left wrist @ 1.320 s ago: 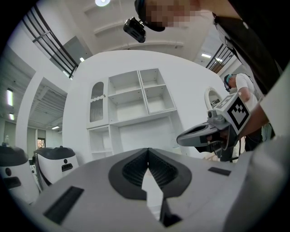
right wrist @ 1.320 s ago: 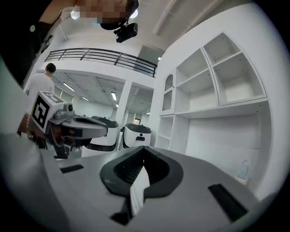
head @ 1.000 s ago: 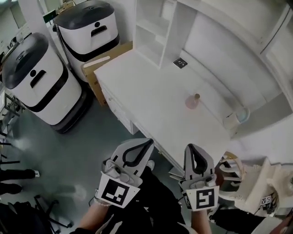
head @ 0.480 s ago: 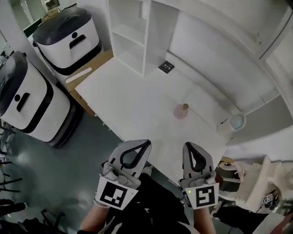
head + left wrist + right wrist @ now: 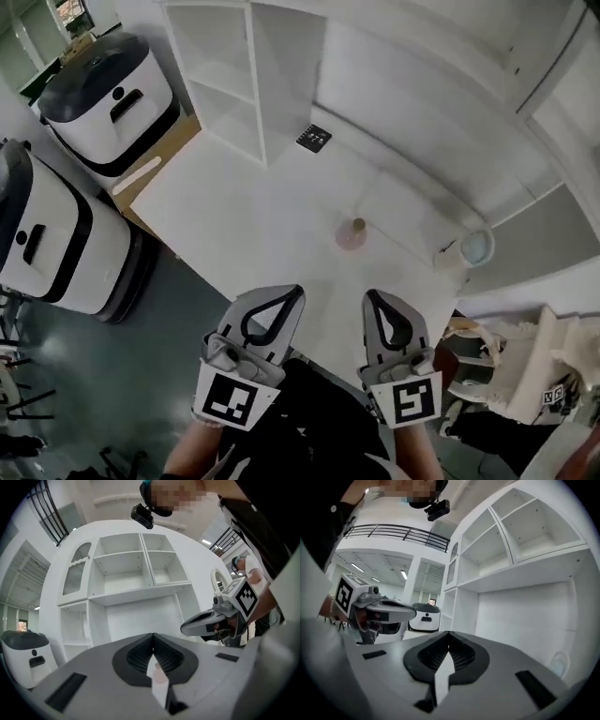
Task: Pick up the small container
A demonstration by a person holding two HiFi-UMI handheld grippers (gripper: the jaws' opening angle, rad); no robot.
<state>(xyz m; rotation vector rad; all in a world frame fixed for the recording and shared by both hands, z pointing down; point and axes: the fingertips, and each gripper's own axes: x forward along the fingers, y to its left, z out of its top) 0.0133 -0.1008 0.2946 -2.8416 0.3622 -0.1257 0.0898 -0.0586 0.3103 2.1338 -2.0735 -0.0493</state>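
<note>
Left hand-held gripper (image 5: 292,293) and right hand-held gripper (image 5: 371,297) sit level, side by side — jaws closed.

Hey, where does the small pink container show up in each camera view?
Head view: small pink container on the white desk, just right of centre.
Left gripper view: likely the pinkish patch low centre, in the slit below the shut left gripper's tongs.
Right gripper view: not in it.
Shared landmark: the white shelf unit, in all three.

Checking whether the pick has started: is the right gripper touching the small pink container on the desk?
Apart. The head view shows bare desk between the shut right gripper and the small container.
</note>
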